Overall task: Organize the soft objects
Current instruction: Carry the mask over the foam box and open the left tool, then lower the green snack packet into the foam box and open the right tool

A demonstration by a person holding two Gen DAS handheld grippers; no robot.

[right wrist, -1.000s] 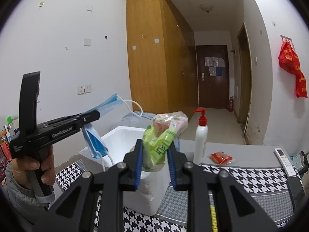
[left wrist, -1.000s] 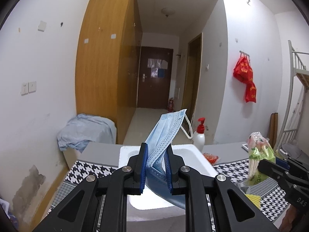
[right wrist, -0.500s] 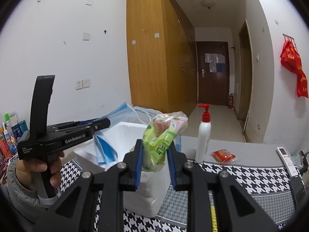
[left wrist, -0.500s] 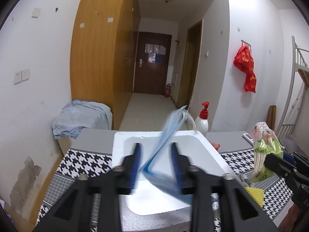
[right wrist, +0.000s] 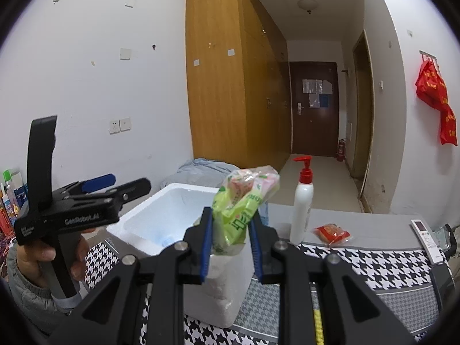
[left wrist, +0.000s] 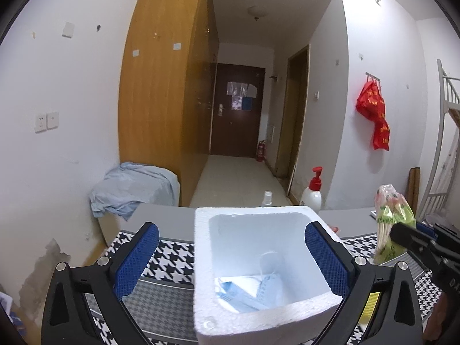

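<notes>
**Mask in the foam box, green packet held beside it**

The blue face mask (left wrist: pixel 244 291) lies crumpled on the floor of the white foam box (left wrist: pixel 201 258), toward its near side, with one white ear loop curling up against the inner wall. The box stands on the surface (right wrist: pixel 359 261), which is covered by a black-and-white houndstooth cloth with grey bands.

The left hand-held gripper (left wrist: pixel 230 258) hangs just over the near part of the box. Its jaws have just been opening and now stand wide, one blue pad on each side of the box, with nothing between them but the box; the mask is free of them. In the right wrist view a hand (right wrist: pixel 43 261) in a grey sleeve grasps this tool's handle at the left.

The right hand-held gripper (right wrist: pixel 230 238) is clamped on a green and pink plastic packet (right wrist: pixel 244 201), which sticks up between its blue pads. It is just right of the box, near the right rim.

Farther back on the surface, right of the box, stands a white pump bottle (right wrist: pixel 302 201) with a red top, upright. A small red packet (right wrist: pixel 332 233) lies just right of it, and a white remote control (right wrist: pixel 427 240) lies at the far right edge. Beyond the surface, at the left, a pale blue cloth (left wrist: pixel 132 187) is heaped by the wooden wardrobe (left wrist: pixel 161 86).
</notes>
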